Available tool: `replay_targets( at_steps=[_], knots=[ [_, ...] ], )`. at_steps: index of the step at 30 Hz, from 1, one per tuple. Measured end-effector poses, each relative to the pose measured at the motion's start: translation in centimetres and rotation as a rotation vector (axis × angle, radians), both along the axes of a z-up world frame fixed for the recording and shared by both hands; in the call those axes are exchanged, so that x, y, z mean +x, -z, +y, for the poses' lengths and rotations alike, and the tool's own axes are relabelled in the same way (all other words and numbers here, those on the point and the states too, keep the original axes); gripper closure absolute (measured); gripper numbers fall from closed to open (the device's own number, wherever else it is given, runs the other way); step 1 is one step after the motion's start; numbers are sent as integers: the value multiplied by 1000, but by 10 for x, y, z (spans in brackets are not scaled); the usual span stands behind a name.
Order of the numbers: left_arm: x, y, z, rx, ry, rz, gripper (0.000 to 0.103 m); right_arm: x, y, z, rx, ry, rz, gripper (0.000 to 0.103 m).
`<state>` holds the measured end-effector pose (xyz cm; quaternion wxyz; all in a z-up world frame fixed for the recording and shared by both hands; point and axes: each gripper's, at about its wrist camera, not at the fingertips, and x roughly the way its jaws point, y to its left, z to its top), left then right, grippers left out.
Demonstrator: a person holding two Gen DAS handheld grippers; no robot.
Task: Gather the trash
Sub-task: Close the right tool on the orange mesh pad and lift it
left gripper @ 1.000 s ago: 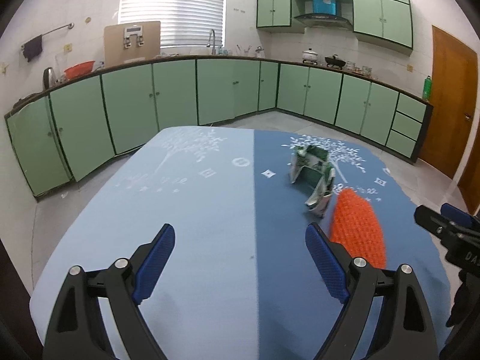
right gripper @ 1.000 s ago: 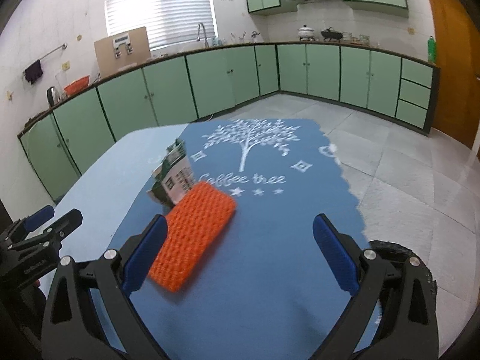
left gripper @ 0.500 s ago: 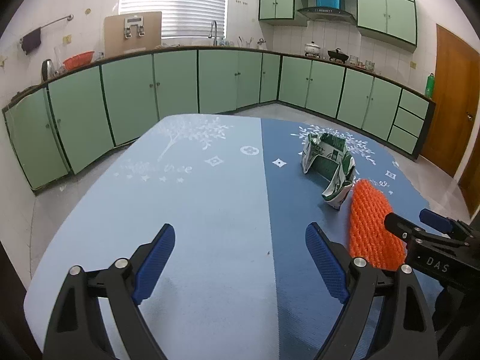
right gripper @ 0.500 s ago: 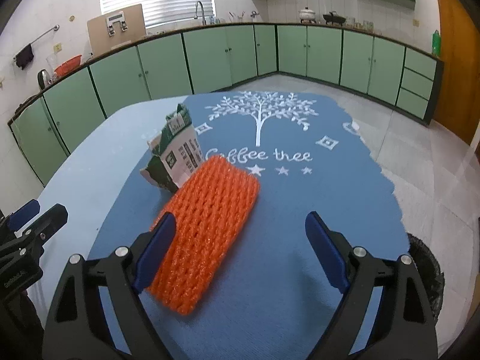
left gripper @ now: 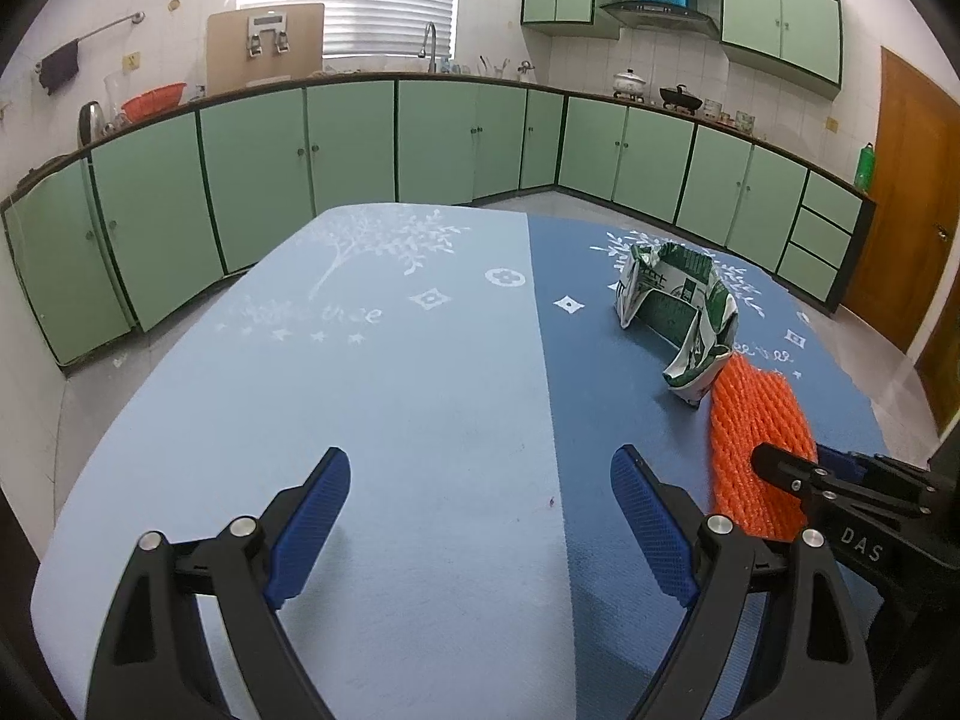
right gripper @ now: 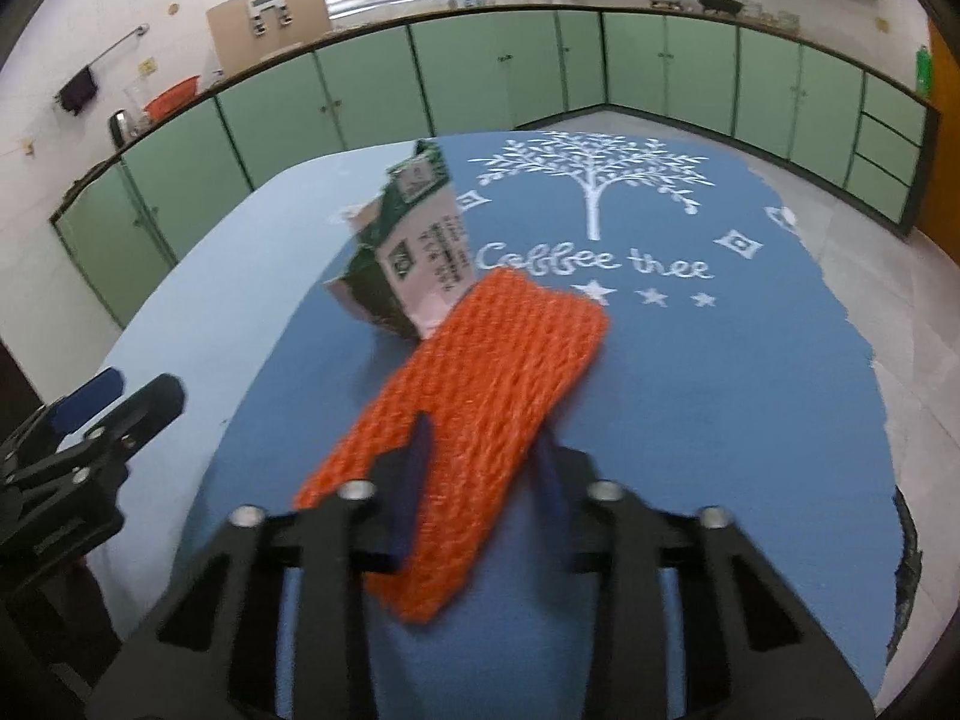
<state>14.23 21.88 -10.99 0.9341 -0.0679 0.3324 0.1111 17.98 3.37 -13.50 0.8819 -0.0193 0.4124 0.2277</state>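
Observation:
An orange foam net (right gripper: 498,372) lies on the dark blue half of the tablecloth, its far end touching a crumpled green-and-white carton (right gripper: 414,252). My right gripper (right gripper: 483,444) is closing on the near part of the net, which is pinched between its blue pads. In the left wrist view the net (left gripper: 750,420) and carton (left gripper: 678,306) sit at the right, with the right gripper (left gripper: 798,462) at the net's near end. My left gripper (left gripper: 480,480) hangs open over the light blue half, holding nothing; it also shows at the left edge (right gripper: 135,393).
The two-tone blue tablecloth (left gripper: 420,390) covers a rounded table. A dark round object (right gripper: 906,558) sits on the floor past the table's right edge. Green kitchen cabinets (left gripper: 348,138) line the far walls, and a brown door (left gripper: 912,192) stands at the right.
The right gripper dropped toward the orange net and its jaws went from wide open to pinching it. The left gripper stayed open and barely moved.

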Motion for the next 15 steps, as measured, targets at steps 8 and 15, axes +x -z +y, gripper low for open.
replay_targets(
  at_steps=[8, 15],
  knots=[
    [1, -4, -8, -3, 13, -6, 16, -5, -12, -13, 35, 8, -3, 92],
    [9, -9, -30, -2, 57, -17, 16, -1, -32, -50, 32, 65, -55, 92]
  ],
)
